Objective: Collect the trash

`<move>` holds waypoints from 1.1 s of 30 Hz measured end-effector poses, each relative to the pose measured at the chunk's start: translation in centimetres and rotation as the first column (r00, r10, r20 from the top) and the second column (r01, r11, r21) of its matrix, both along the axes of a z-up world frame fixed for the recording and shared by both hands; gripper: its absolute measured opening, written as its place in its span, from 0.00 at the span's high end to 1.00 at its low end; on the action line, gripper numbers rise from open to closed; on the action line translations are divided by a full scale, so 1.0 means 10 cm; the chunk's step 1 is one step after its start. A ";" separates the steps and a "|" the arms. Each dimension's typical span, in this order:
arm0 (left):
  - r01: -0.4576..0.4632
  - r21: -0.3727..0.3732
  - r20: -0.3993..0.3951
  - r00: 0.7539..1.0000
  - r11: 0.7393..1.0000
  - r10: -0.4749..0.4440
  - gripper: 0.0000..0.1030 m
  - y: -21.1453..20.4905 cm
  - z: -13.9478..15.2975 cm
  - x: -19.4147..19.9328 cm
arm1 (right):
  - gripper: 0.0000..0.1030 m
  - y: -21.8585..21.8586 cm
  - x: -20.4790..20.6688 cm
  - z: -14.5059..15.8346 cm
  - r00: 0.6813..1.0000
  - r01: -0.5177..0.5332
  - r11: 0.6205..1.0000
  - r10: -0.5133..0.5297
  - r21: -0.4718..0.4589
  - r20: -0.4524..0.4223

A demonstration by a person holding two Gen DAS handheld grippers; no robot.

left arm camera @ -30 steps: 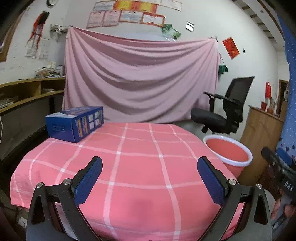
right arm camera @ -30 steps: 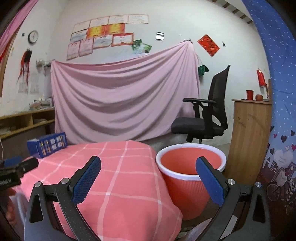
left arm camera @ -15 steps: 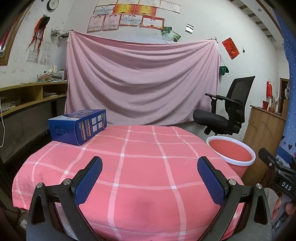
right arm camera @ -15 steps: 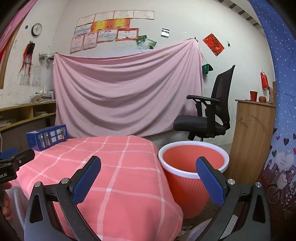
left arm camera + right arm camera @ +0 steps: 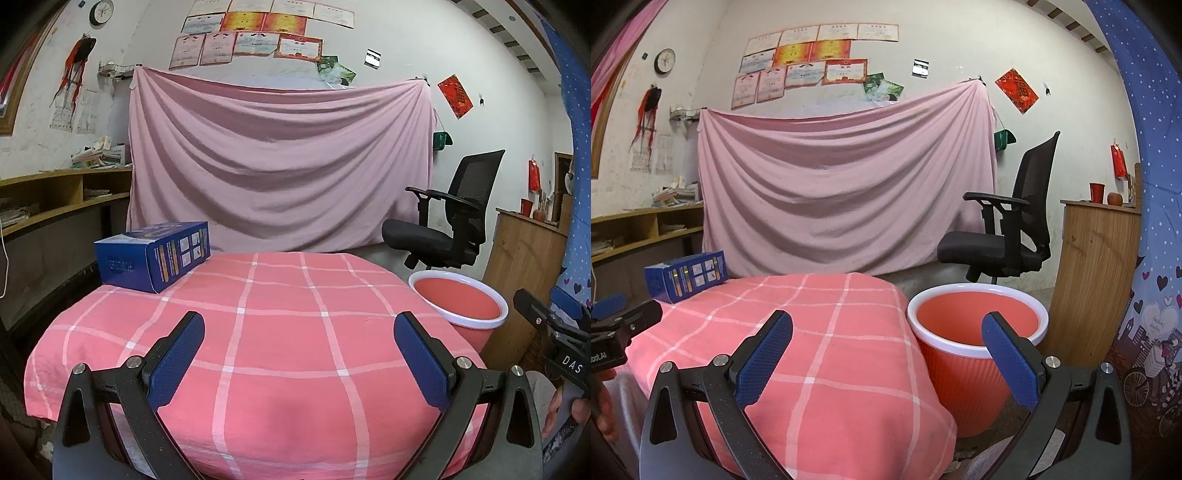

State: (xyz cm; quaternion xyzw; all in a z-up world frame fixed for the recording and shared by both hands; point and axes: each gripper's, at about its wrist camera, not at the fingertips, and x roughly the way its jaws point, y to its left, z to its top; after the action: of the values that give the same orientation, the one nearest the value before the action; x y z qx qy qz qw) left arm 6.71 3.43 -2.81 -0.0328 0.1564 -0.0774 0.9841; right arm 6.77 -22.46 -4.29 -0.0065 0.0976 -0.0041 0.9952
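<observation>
Left wrist view: left gripper [image 5: 298,357] and right gripper [image 5: 886,356] both spread wide, empty.
Blue box [image 5: 155,254] sits unobstructed on checked table [image 5: 280,332]; red bin [image 5: 975,347] beside.

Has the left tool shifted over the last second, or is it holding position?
Yes. The left tool has tilted up or lifted: against its fingers, the blue box and the pink sheet on the wall sit lower in the left wrist view than before.

A blue rectangular carton [image 5: 153,254] with small printed panels on its side lies flat at the left of the frame, on the far left corner of the pink checked cloth. At right, a salmon ribbed bin [image 5: 975,350] with a white rim stands upright, open, beside the table.
</observation>
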 end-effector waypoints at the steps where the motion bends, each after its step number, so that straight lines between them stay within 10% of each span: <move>1: 0.000 0.000 0.002 1.000 1.000 0.000 0.03 0.00 0.00 0.00 | 0.00 0.00 0.00 0.00 1.000 0.000 1.000 0.000 0.000 0.000; 33: 0.001 0.000 0.007 1.000 1.000 -0.001 0.03 -0.01 -0.01 -0.02 | 0.00 0.02 -0.01 0.00 1.000 0.002 1.000 -0.002 -0.001 -0.001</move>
State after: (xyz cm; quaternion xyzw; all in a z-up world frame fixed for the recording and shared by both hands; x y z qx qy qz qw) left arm 6.48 3.34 -2.92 -0.0326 0.1527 -0.0782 0.9846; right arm 6.71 -22.23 -4.29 -0.0068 0.0983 -0.0050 0.9951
